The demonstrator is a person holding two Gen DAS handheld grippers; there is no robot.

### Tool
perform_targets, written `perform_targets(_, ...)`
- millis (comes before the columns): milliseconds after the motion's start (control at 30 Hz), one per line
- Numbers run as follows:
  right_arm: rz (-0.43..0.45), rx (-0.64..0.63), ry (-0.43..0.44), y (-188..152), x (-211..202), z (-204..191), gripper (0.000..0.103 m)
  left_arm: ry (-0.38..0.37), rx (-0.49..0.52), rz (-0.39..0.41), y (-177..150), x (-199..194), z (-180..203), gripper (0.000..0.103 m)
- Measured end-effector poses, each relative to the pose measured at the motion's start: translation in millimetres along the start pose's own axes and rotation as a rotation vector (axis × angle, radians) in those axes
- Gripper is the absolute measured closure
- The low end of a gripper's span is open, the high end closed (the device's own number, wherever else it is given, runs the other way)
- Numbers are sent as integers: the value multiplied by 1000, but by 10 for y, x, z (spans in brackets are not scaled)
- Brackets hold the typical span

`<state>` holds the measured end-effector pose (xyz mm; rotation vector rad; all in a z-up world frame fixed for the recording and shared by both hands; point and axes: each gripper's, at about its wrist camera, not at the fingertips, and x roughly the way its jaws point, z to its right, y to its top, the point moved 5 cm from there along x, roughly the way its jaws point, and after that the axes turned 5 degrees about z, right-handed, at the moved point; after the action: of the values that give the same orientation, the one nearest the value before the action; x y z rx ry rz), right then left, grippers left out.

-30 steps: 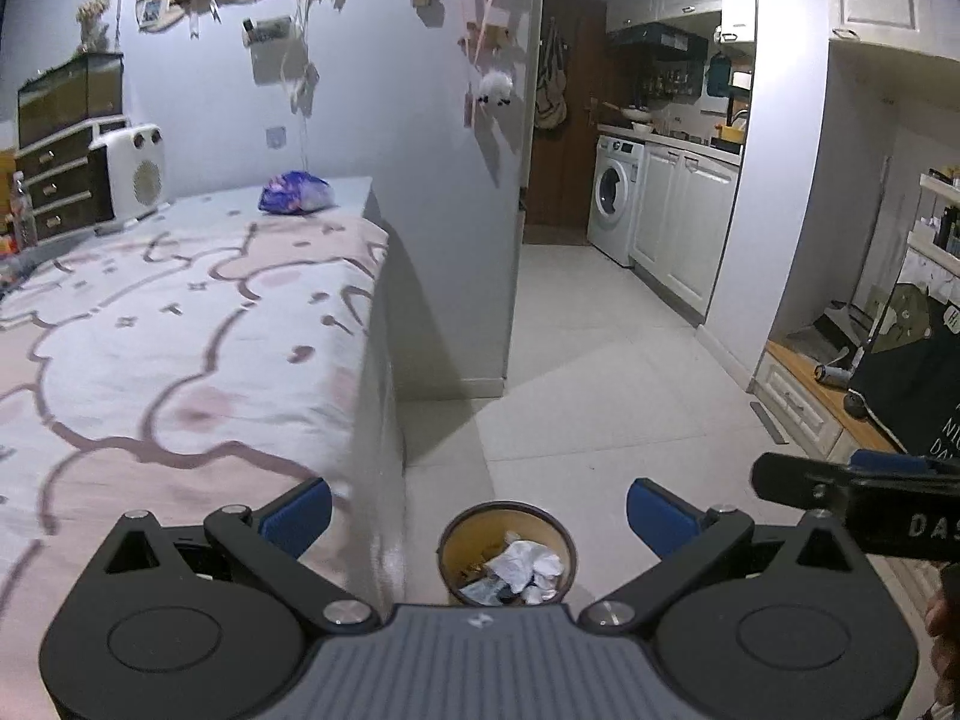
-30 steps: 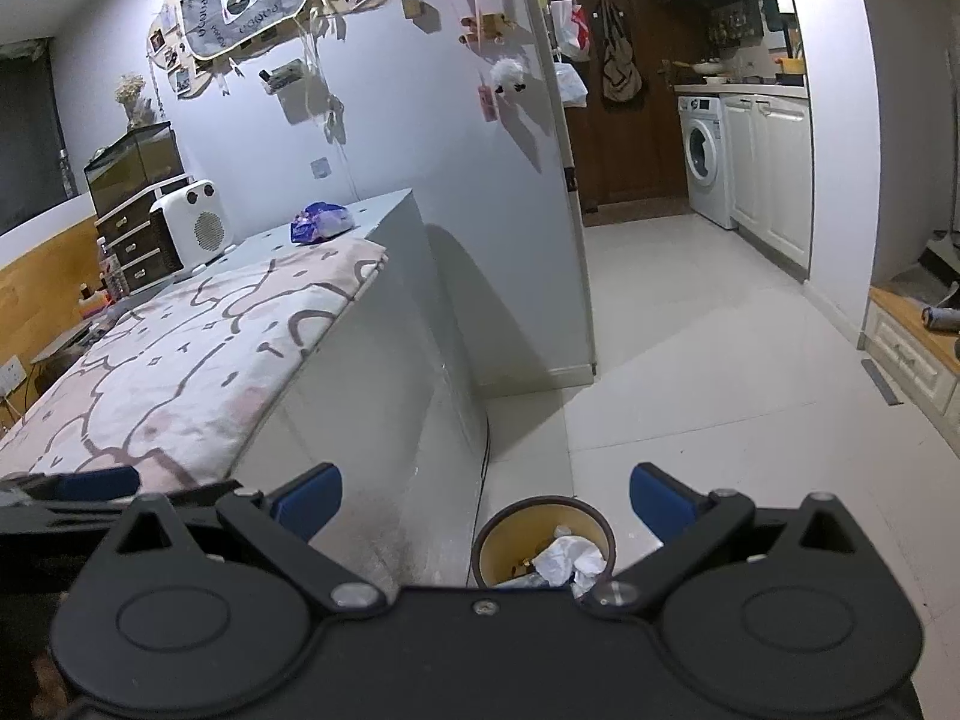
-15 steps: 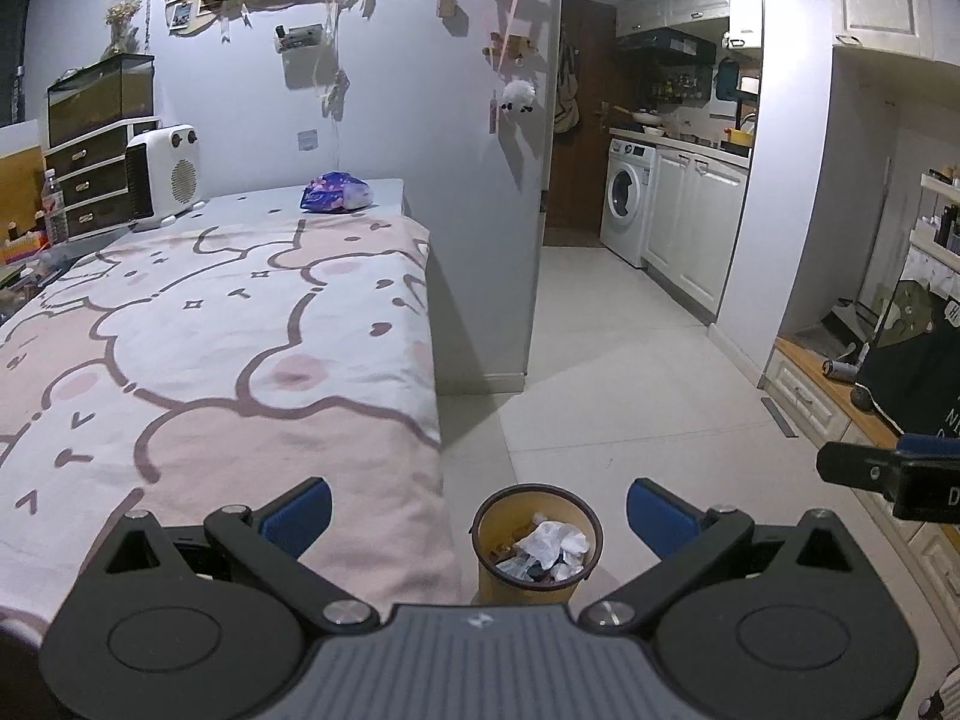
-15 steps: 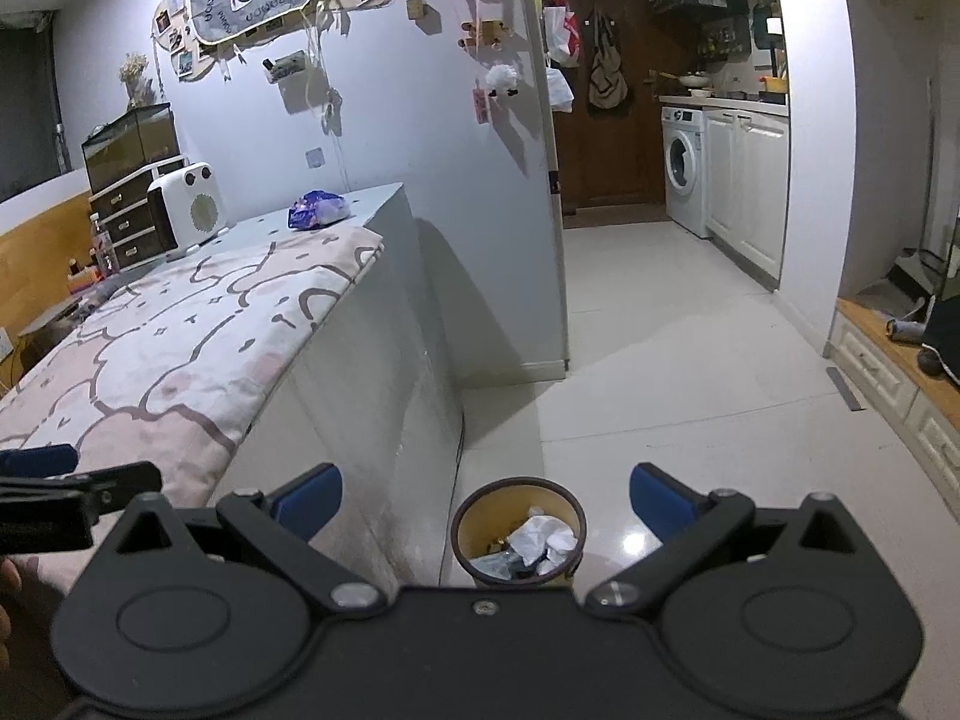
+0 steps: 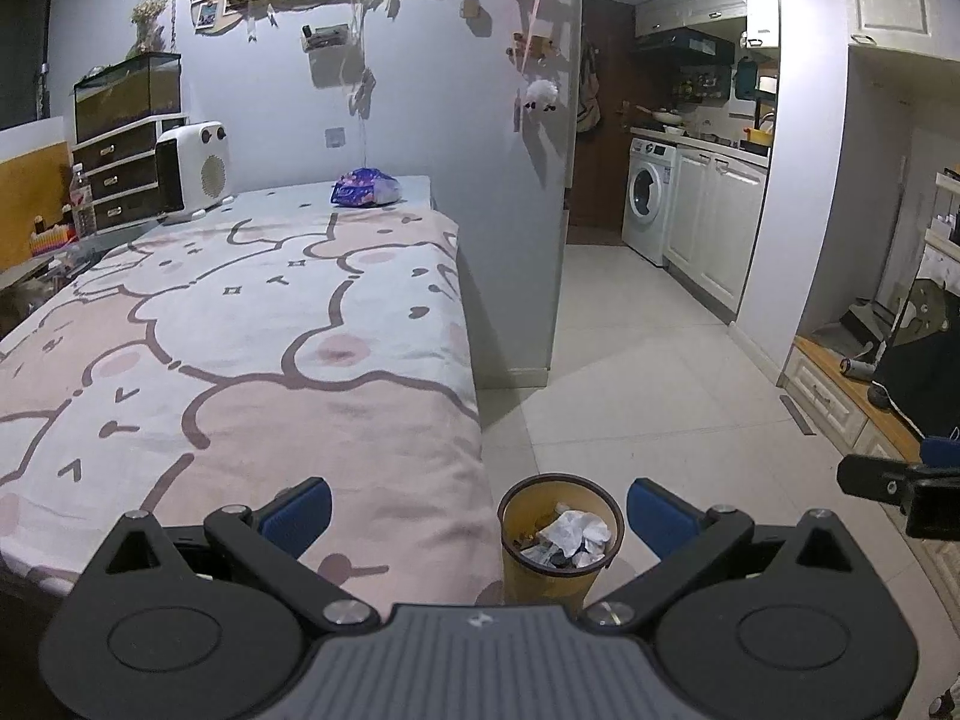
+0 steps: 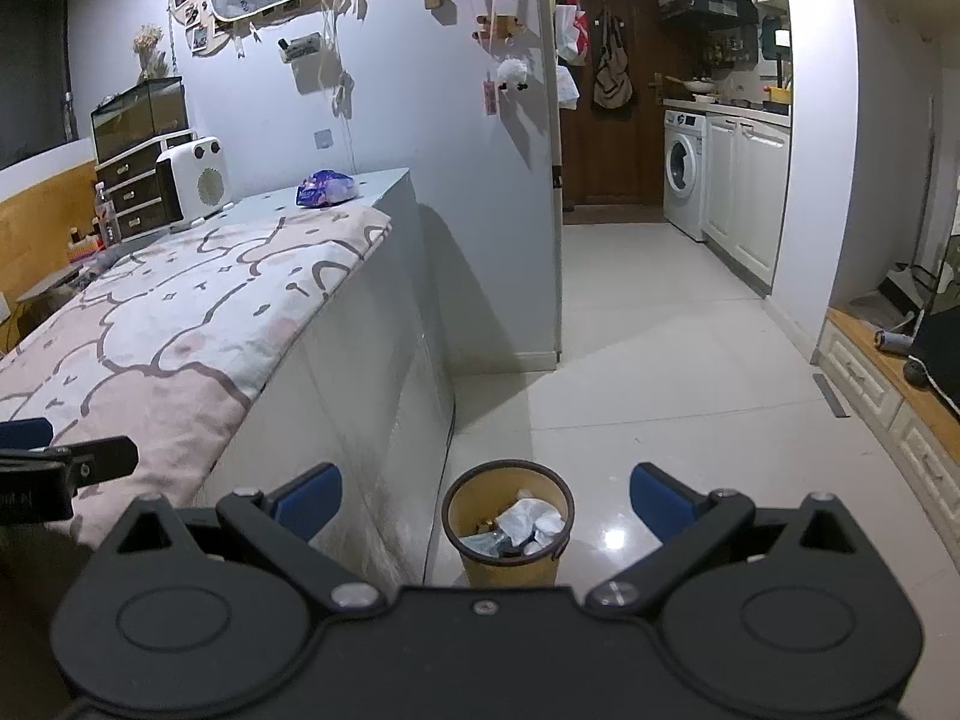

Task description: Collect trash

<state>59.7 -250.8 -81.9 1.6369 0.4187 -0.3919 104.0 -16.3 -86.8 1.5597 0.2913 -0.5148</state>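
crumpled paper trash [image 5: 573, 531] lies in the yellow bin [image 5: 558, 576] on the floor, just beside the bed [image 5: 240, 360]. both the left gripper [image 5: 477, 510] and right gripper [image 6: 486, 495] hover above it, jaws spread wide and holding nothing. a purple wrapper [image 5: 365, 188] sits at the bed's far end.

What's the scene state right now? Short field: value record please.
setting: bedroom opening onto a kitchen
bin: round yellow waste bin with dark rim, on the pale tiled floor beside the bed
bin contents: crumpled white paper and other scraps
bed: pink cartoon-print blanket on top
possible trash: purple plastic bag at the bed's far end
left tongs: open, empty
right tongs: open, empty
background: white washing machine
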Motion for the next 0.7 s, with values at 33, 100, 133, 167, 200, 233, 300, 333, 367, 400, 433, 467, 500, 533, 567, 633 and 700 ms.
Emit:
perform_targets(33,0,-1,-2,-4,-9,-4,0,0,0,-2,-13,-4,2,0)
perform_targets(100,3,-4,-7,2,-21,-2,0,-2,1,-6,-32,-11,4,0)
perform_targets(133,5,-5,-9,7,-26,-3,0,-3,1,-8,-38,-15,6,0)
perform_targets(167,6,-6,-10,10,-31,-2,0,-4,1,-8,-43,-17,6,0)
perform_targets(200,7,-6,-11,12,-37,-1,0,-4,2,-8,-43,-20,6,0)
perform_targets(233,8,-6,-12,12,-44,-3,0,-5,2,-7,-43,-23,5,0)
perform_targets(300,8,-7,-12,9,-48,0,0,-3,-1,-5,-38,-25,2,0)
perform_targets(333,7,-6,-11,10,-47,1,0,-4,-2,-5,-42,-29,2,0)
perform_targets(367,7,-6,-11,9,-44,-1,0,-3,-3,-5,-42,-28,2,0)
perform_targets(400,7,-6,-12,8,-42,-4,0,-3,-3,-5,-42,-31,-1,0)
perform_targets(433,6,-5,-12,9,-46,-1,0,-2,-4,-5,-42,-34,2,0)
perform_targets(467,7,-5,-12,8,-44,-4,0,-1,-5,-4,-35,-32,-3,0)
perform_targets(500,7,-6,-12,8,-43,-4,0,-1,-6,-4,-33,-31,-4,0)
perform_targets(533,8,-6,-11,8,-49,-4,0,0,-7,-4,-33,-32,-6,0)
perform_targets(567,8,-7,-11,9,-49,-3,0,0,-7,-5,-32,-32,-7,0)
perform_targets(633,7,-7,-10,10,-48,-4,0,0,-10,-5,-33,-33,-13,0)
perform_targets(700,7,-8,-11,4,-49,-12,0,0,-8,-4,-31,-33,-14,0)
